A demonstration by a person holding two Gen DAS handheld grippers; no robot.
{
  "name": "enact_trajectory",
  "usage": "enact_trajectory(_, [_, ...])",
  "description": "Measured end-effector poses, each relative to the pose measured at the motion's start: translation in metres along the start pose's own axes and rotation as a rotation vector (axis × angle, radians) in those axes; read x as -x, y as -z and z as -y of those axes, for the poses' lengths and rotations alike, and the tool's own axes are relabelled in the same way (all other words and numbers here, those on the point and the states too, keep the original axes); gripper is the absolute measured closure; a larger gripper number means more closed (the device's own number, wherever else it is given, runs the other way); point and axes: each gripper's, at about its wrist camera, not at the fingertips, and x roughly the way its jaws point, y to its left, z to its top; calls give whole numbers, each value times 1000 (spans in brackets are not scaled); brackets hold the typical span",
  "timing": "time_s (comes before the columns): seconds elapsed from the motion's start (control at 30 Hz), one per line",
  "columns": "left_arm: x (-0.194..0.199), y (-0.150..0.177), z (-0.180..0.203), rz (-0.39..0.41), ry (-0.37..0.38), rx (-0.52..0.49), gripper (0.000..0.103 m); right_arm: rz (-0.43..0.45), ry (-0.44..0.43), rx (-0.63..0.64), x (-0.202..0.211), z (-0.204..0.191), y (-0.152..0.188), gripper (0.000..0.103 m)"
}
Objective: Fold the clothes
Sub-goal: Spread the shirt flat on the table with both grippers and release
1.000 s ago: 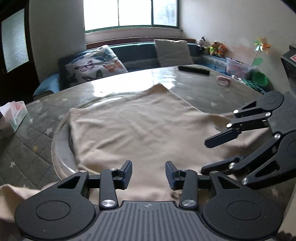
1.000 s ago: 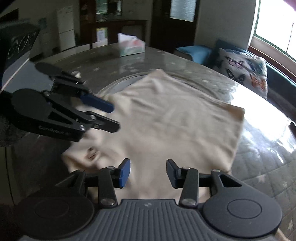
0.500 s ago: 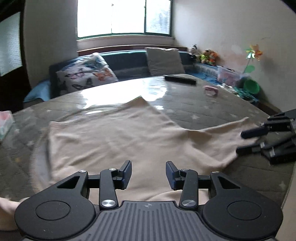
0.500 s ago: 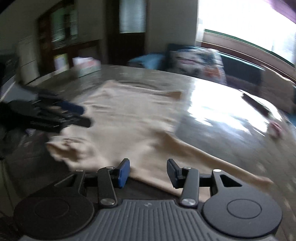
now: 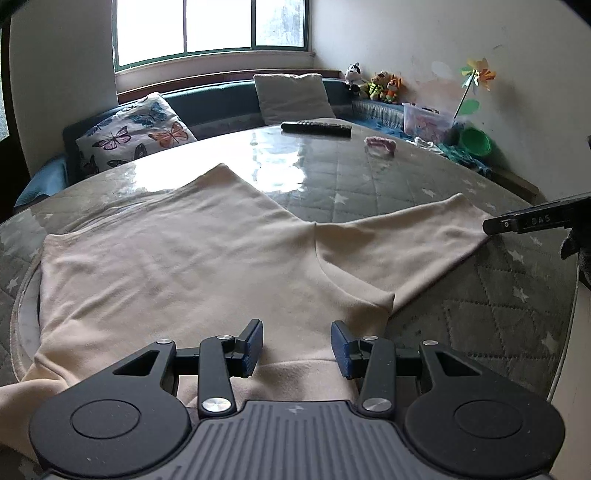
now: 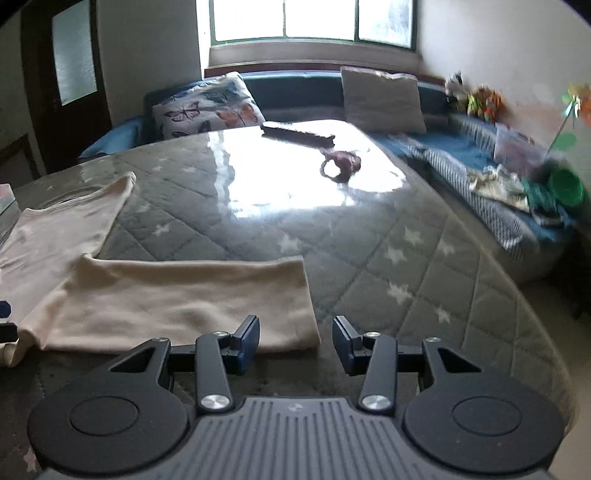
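Both tongs, left (image 5: 297,343) and right (image 6: 295,341), gape empty; shirt (image 5: 177,266) sleeve (image 6: 177,299) now stretched out flat.

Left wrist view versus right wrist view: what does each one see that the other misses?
Only the left wrist view shows the beige garment's broad body spread flat, with the open left tool over its near edge. Only the right wrist view shows the dark door and the sleeve's cuff end right before the open right tool. Both show the quilted table, remote control, pink item, butterfly cushion, grey cushion, plush toys and window.
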Motion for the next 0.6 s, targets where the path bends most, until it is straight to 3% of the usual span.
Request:
enact_trajectory(0.1, [-1,2,0,-8,0,-5,57,-6,-18,-11,-5,2,2,71])
enact_trajectory(0.17, [-2,2,0,-11,1,-11,57,0,-21,-5,-4,-1,1,86])
enact_trajectory(0.23, [-1,3,0,-11,1,-14,57,5,-15,9,-5,-4,-4,93])
enact_trajectory(0.47, [-2,4,2,-9,4,-42,57,83,72,119,-7,-15,-30,95])
enact_trajectory(0.6, [-2,5,2,-7,7,-51,57,53,96,135,-29,-14,-32,95])
